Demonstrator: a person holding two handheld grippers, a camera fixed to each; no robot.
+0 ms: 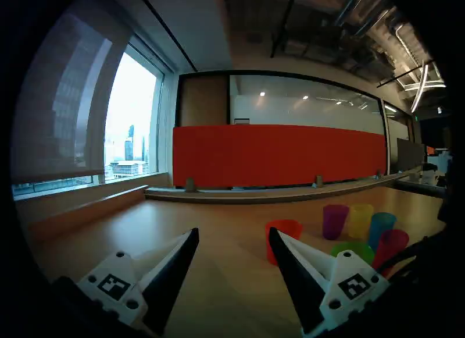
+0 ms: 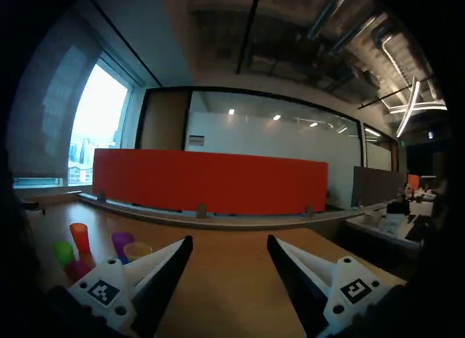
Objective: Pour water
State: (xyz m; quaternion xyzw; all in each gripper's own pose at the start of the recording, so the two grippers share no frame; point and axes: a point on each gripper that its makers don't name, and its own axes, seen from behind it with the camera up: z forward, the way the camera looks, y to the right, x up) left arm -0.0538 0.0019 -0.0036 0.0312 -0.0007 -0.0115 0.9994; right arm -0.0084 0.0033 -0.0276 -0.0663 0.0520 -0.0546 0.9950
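Note:
Several plastic cups stand grouped on the wooden table [image 1: 221,245]. In the left gripper view they sit at the right: a red cup [image 1: 281,236], purple cup [image 1: 335,220], yellow cup [image 1: 360,220], blue cup [image 1: 381,228], green cup [image 1: 352,250] and magenta cup [image 1: 390,248]. My left gripper [image 1: 232,256] is open, empty, with the red cup just behind its right finger. In the right gripper view the cups lie far left: orange-red cup [image 2: 79,237], green cup [image 2: 63,253], purple cup [image 2: 122,244], yellow cup [image 2: 137,251], magenta cup [image 2: 76,270]. My right gripper [image 2: 228,262] is open over bare table.
A red divider panel [image 1: 279,155] runs along the table's far edge. Windows [image 1: 125,128] line the left side above a wooden ledge. More desks with dark equipment [image 2: 401,213] stand at the right.

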